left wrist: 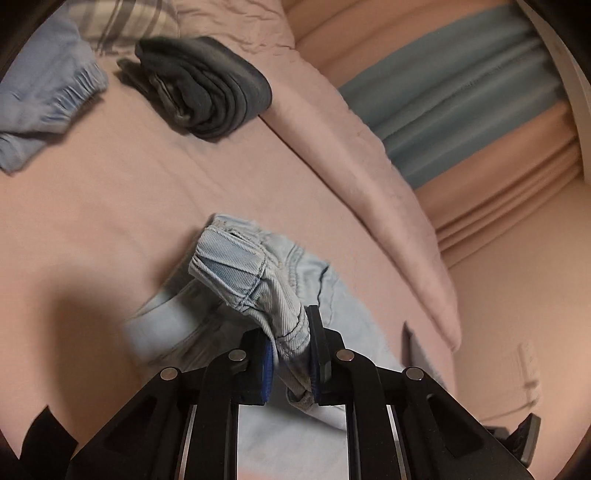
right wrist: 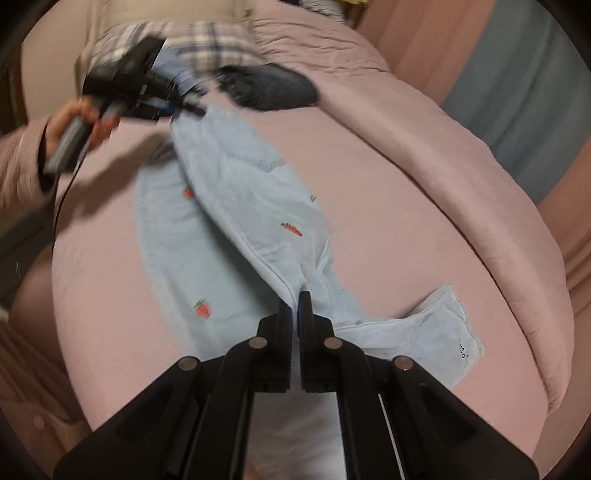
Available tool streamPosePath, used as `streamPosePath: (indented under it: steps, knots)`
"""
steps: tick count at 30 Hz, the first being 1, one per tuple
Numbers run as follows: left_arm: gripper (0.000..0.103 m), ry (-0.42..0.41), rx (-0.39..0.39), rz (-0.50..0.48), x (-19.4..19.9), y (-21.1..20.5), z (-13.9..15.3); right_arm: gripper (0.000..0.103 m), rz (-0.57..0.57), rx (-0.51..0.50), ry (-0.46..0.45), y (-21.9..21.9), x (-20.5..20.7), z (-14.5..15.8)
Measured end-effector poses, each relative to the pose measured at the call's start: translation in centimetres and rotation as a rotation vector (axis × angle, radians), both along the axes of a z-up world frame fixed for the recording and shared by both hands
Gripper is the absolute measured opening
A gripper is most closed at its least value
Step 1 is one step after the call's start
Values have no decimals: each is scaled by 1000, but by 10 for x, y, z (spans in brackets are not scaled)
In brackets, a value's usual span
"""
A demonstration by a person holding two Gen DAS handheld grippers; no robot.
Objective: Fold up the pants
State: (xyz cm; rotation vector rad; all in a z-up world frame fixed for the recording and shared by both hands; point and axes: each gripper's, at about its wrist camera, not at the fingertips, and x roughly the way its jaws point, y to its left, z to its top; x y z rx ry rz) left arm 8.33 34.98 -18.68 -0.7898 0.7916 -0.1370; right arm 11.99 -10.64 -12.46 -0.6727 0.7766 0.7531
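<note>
Your left gripper (left wrist: 291, 347) is clamped on the waistband of the pale blue pants (right wrist: 236, 221), a thick seamed fold of denim pinched between its blue pads (left wrist: 266, 363); in the right wrist view that same gripper (right wrist: 177, 105) sits at about 10 o'clock, held by your hand (right wrist: 79, 122) in a pink sleeve (right wrist: 18, 162), with the fabric bunched at its tip; your right gripper (right wrist: 298, 306) is closed tight on an edge of the pants low in the frame, a ridge of cloth rising from between its jaws toward 12 o'clock; the pants lie spread across the pink bedsheet (right wrist: 369, 177), stretched diagonally between your two grippers, with small orange carrot motifs (right wrist: 291, 229) on the cloth and one leg end (right wrist: 443, 332) splayed at 4 o'clock; a folded dark grey garment (left wrist: 207, 85) rests on the sheet at 11 o'clock in the left wrist view, just beside a pink duvet (left wrist: 369, 177); a light blue elastic-waisted garment (left wrist: 48, 103) lies at 10 o'clock; a plaid cloth (left wrist: 122, 18) is blurred at the top.
</note>
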Motion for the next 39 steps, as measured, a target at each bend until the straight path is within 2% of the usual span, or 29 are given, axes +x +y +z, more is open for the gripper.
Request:
streamPosePath:
  steps: [4, 7, 12, 13, 16, 17, 18, 19, 20, 21, 22, 25, 27, 28, 30, 33, 36, 39]
  knots:
    - [13, 58, 54, 6, -24, 1, -22, 3, 102, -114, 6, 15, -43, -30]
    - [13, 97, 78, 11, -27, -2, -41, 3, 184, -222, -67, 30, -71, -64]
    - [13, 103, 224, -13, -28, -17, -43, 5, 211, -332, -175, 44, -85, -98]
    - [13, 107, 238, -19, -29, -19, -44, 6, 223, -354, -206, 45, -88, -102]
    - [13, 123, 261, -46, -36, -22, -44, 11, 229, -381, -227, 45, -91, -111]
    - [17, 133, 263, -57, -41, -22, -42, 13, 224, -377, -219, 44, -90, -111]
    - [28, 144, 273, -64, -49, -20, -39, 16, 214, -364, -203, 43, -89, -109]
    - [36, 149, 284, -66, -59, -17, -35, 32, 204, -349, -181, 41, -88, -104]
    - [48, 149, 287, -67, -66, -15, -33, 54, 188, -316, -137, 38, -87, -96]
    - [54, 146, 299, -65, -77, -13, -28, 63, 166, -274, -100, 32, -86, -86]
    - [54, 139, 312, -63, -84, -12, -25, 71, 137, -215, -68, 24, -85, -74]
    - [54, 126, 360, -65, -101, -17, -16, 72, 17, -20, 40, -6, -68, -37]
    - [54, 115, 372, -108, -98, -33, -11, 72, -99, 108, 107, -27, -46, -18]
    - [54, 108, 381, -142, -93, -45, -8, 73, -178, 162, 128, -38, -29, -10]
    - [54, 78, 392, -269, -79, -85, -1, 74, -357, 219, 167, -56, 12, -3]
    - [54, 30, 348, -442, -61, -143, 6, 74, -568, 238, 230, -68, 75, -6]
    - [54, -3, 331, -604, -43, -209, 8, 74, -728, 218, 316, -68, 138, -18]
    - [54, -48, 360, -738, -33, -267, 9, 73, -806, 168, 389, -55, 190, -37]
